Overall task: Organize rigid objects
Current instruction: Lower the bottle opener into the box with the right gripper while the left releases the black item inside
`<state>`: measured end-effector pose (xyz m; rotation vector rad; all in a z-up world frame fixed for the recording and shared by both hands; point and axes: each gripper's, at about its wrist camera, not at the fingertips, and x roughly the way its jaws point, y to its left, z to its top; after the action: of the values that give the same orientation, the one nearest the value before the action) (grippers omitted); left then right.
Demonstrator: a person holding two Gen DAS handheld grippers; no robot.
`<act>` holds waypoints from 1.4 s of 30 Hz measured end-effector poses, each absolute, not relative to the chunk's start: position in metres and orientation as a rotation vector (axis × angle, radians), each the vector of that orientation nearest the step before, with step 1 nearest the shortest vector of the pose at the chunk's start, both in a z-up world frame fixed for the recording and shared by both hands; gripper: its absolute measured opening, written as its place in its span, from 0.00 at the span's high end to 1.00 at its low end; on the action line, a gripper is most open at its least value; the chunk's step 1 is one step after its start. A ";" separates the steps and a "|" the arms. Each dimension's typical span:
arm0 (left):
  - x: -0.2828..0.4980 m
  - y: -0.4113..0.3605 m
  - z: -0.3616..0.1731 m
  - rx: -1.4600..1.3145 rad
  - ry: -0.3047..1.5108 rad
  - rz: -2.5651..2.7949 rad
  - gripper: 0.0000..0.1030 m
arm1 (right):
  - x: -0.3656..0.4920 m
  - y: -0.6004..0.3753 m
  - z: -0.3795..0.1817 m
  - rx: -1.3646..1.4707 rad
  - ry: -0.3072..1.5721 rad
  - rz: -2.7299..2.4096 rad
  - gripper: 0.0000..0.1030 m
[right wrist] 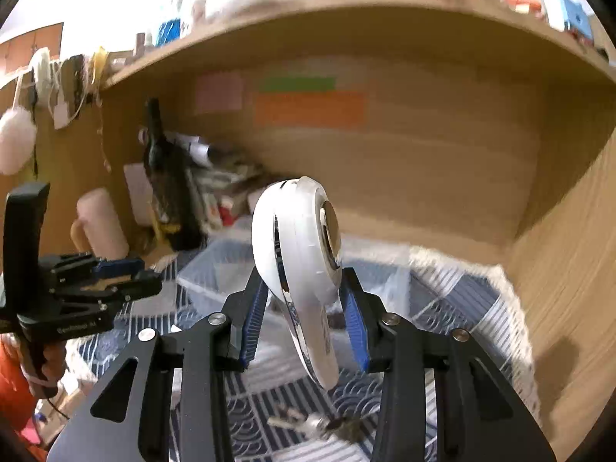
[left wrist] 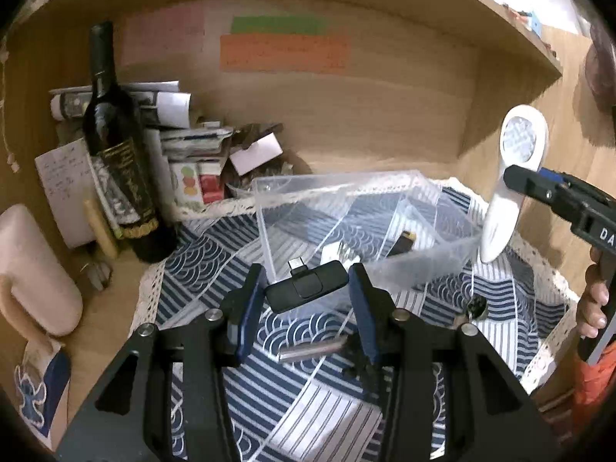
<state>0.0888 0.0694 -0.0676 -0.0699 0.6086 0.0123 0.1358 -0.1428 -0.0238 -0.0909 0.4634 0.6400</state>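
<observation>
Showing a wooden alcove, both views are bounded by a back wall, side walls and an overhanging shelf [right wrist: 346, 15]. On the counter lies a blue-and-white patterned cloth [left wrist: 315, 415] with a lace border; a clear plastic box [left wrist: 358, 215], divided into compartments, stands on it. Clutter fills the left rear corner: a dark wine bottle [left wrist: 115, 146] upright and touching the cloth's corner, with stacked papers and cartons [left wrist: 192, 146] behind it. Open room remains to the right of the box and above it.

Left gripper [left wrist: 306, 288]: jaws grasping a black adapter [left wrist: 306, 288] crosswise, its long axis running jaw to jaw and its small plug pointing toward the box's near wall. Below it on the cloth lie a metal cylinder [left wrist: 312, 348] and, to the right, a small dark object [left wrist: 477, 306].

Right gripper [right wrist: 304, 308]: jaws clenched on the handle of a white handheld magnifier [right wrist: 296, 246], held in the air at the box's right end. Its long axis is steeply upright, round head uppermost and handle tip pointing down.

Only the left wrist view shows the lens face and small items inside the box. Only the right wrist view shows the magnifier edge-on, a key bunch [right wrist: 319, 423] on the cloth, and objects crowding the shelf top; this view is blurred.
</observation>
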 end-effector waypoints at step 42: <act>0.164 0.058 -0.082 0.005 0.724 -0.040 0.27 | 0.221 -0.060 -0.089 -0.311 0.741 0.670 0.53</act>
<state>0.1644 0.0582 -0.0824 0.0053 0.7240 -0.0400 0.2212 -0.0603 -0.0890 -0.3106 0.7405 0.6700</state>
